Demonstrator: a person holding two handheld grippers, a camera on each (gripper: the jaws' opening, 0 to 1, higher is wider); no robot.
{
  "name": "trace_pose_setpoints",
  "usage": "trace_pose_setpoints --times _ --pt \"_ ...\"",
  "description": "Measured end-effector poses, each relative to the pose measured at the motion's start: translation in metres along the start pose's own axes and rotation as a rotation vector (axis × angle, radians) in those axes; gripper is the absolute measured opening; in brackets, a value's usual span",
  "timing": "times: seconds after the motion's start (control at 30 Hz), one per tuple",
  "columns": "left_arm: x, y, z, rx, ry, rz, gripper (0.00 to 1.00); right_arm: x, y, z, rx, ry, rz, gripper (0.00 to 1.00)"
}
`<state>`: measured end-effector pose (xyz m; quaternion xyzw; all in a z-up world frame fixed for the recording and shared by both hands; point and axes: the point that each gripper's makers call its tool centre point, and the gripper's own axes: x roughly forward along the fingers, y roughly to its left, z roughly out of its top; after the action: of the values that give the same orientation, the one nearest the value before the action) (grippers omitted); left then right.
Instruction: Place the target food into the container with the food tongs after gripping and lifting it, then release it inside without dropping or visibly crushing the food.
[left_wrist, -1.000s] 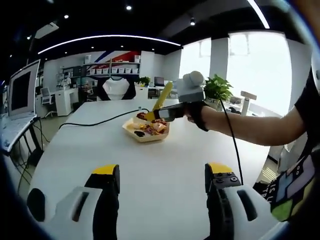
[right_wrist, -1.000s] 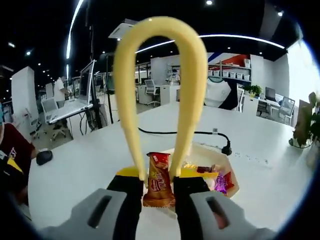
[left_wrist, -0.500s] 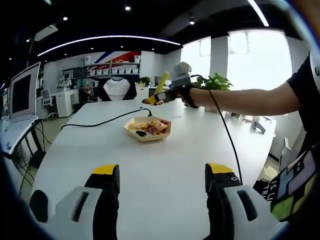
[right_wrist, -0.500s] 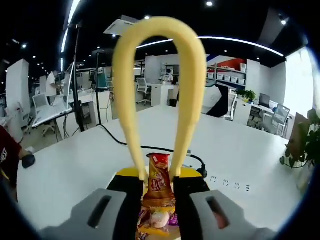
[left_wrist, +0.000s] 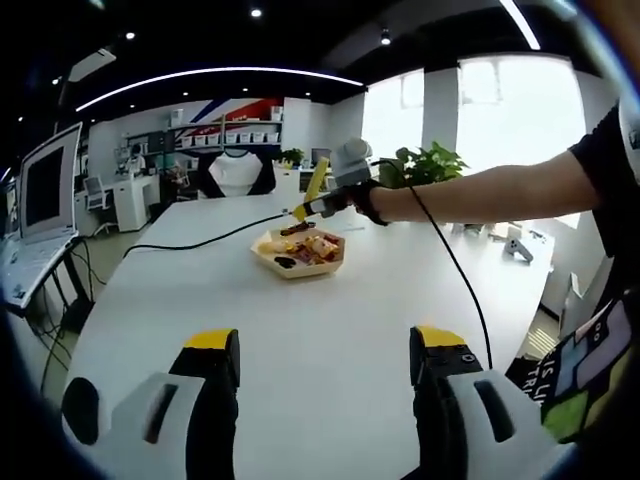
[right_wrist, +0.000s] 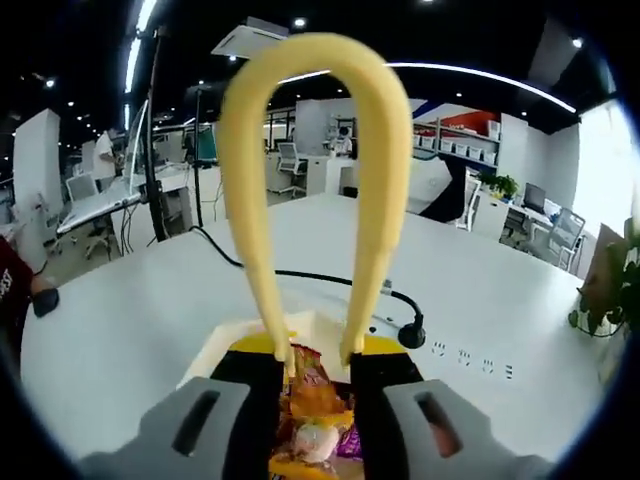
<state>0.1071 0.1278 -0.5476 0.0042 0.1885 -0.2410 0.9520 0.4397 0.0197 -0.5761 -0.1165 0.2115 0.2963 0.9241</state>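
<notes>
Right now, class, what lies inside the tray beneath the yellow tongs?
The tray holds a pile of wrapped snacks, also visible from the left gripper view. The yellow tongs reach down into it. The right gripper's jaws cover most of the tray, so its other contents stay hidden.

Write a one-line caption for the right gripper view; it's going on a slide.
Yellow tongs held by the right tool hover over a tray of wrapped snacks.
</notes>
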Motion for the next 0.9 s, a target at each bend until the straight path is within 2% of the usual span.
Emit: trace_pose_setpoints --times 0.23,0.33,0.43,0.5,0.57,0.63,0.7,0.8,0.9 --pt "0.001 -0.004 0.002 0.006 -0.006 -0.015 0.73 -0.007 -0.003 -0.002 0.03 -0.013 0.004 0.24" --pt "0.001 -0.006 0.003 0.009 -0.011 -0.022 0.73 -0.016 -0.008 -0.006 0.079 -0.018 0.0 0.25" --pt "0.001 -0.007 0.003 0.003 -0.018 -0.021 0.73 -0.03 -0.018 -0.015 0.114 -0.017 -0.018 0.25" --pt "0.002 -0.007 0.006 0.003 -0.049 -0.013 0.73 -0.042 -0.021 -0.027 0.192 0.002 -0.016 0.25" --pt "0.004 -0.01 0.005 -0.008 -0.046 -0.034 0.73 -0.055 -0.029 -0.035 0.14 -0.004 -0.032 0.25" --pt "0.007 -0.011 0.004 0.002 -0.047 -0.036 0.73 -0.067 -0.038 -0.052 0.089 0.044 -0.054 0.25" --pt "0.008 -0.014 0.004 0.001 -0.046 -0.05 0.73 -0.074 -0.046 -0.063 0.099 0.059 -0.07 0.25" --pt "0.011 -0.018 0.002 0.005 -0.044 -0.066 0.73 -0.09 -0.064 -0.091 0.167 0.141 -0.122 0.26" --pt "0.014 -0.023 -0.005 0.031 -0.017 -0.087 0.73 -0.101 -0.071 -0.114 0.181 0.233 -0.132 0.26"
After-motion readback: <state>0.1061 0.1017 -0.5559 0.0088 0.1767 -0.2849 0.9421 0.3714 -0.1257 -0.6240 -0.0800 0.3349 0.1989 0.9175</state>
